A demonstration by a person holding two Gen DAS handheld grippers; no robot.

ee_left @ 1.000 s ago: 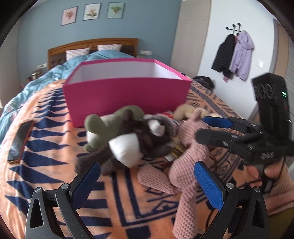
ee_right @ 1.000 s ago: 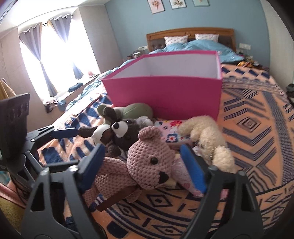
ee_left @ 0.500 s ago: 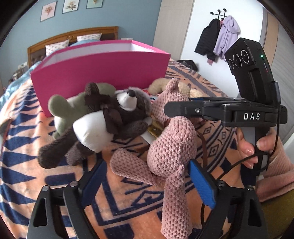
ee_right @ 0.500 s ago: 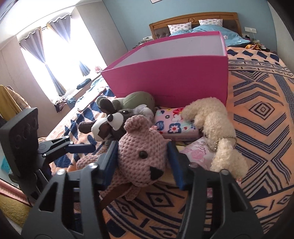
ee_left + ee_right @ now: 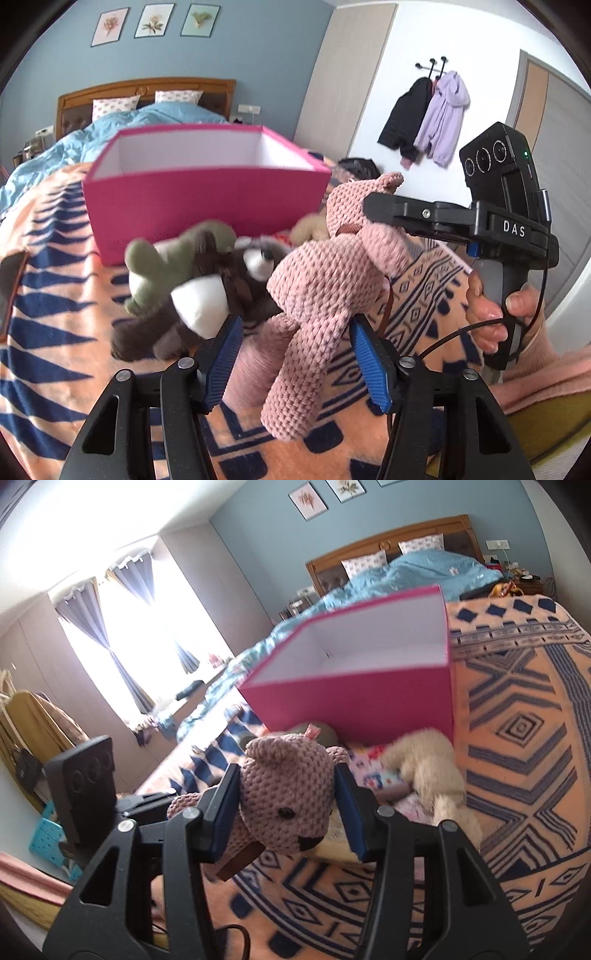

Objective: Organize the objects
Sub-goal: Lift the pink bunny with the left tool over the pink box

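Note:
My right gripper [image 5: 286, 801] is shut on the head of a pink crocheted bear [image 5: 286, 797] and holds it lifted above the bed. In the left wrist view the bear [image 5: 332, 280] hangs from the right gripper [image 5: 373, 212], its legs dangling between the blue pads of my left gripper [image 5: 295, 358], which is open and not pressing on it. An open pink box [image 5: 207, 195] stands behind on the patterned blanket; it also shows in the right wrist view [image 5: 369, 698]. A brown-and-white plush [image 5: 207, 295] and a green plush [image 5: 166, 258] lie in front of the box.
A cream plush [image 5: 432, 771] lies on a floral pouch [image 5: 373, 775] right of the pile. A phone [image 5: 9, 273] lies at the blanket's left edge. Blue duvet and pillows [image 5: 110, 118] sit beyond the box. Coats [image 5: 428, 118] hang on the right wall.
My right gripper closed on the bear's head and lifted it off the bed toward the box. My left gripper's pads narrowed around the bear's hanging legs.

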